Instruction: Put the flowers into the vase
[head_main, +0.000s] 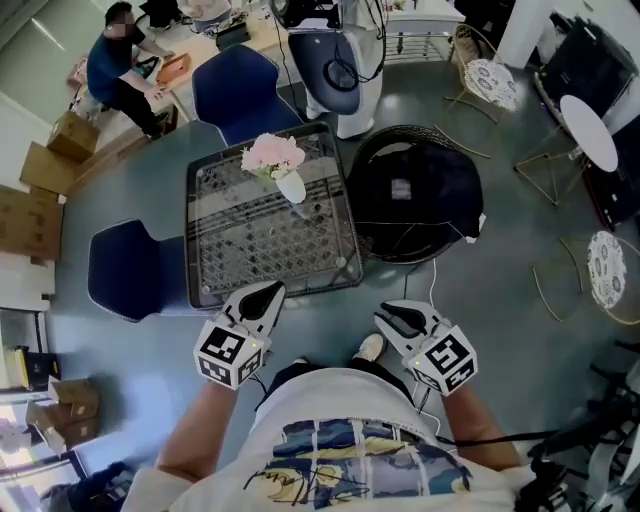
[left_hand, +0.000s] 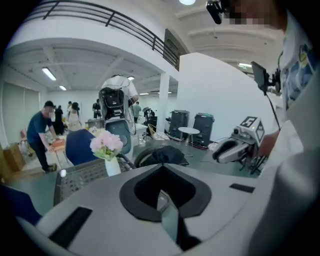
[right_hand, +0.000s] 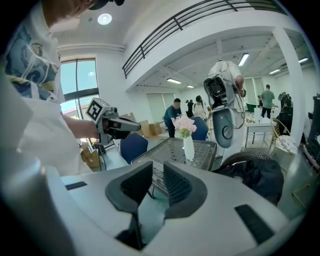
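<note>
Left gripper (head_main: 270, 292) was closed and empty, right gripper (head_main: 390, 316) slightly apart, also empty, both near the body. Flowers (head_main: 272, 155) stood already in the vase (head_main: 291, 187) on the table (head_main: 250, 250); best to keep clear.

The flowers' (head_main: 272, 153) stems vanish down the neck of the vase (head_main: 292, 187), so no telling how deep they sit. The blue chair (head_main: 125, 268) slips under the left edge of the table (head_main: 215, 275), and that side's out of sight. The black heap (head_main: 420, 195) on the round seat next to it could be a bag or a jacket, honestly can't tell. The person's forearms (head_main: 195, 440) run off the bottom of the head view, and their torso (head_main: 340, 440) hides everything but the toe of one shoe (head_main: 370, 347). The white robot (head_main: 340, 70) gets chopped by the top edge. In the left gripper view, the left gripper (left_hand: 164, 200) blocks the table's near part with its own grey body, and the folks at the back (left_hand: 75, 114) are too tiny to read.
</note>
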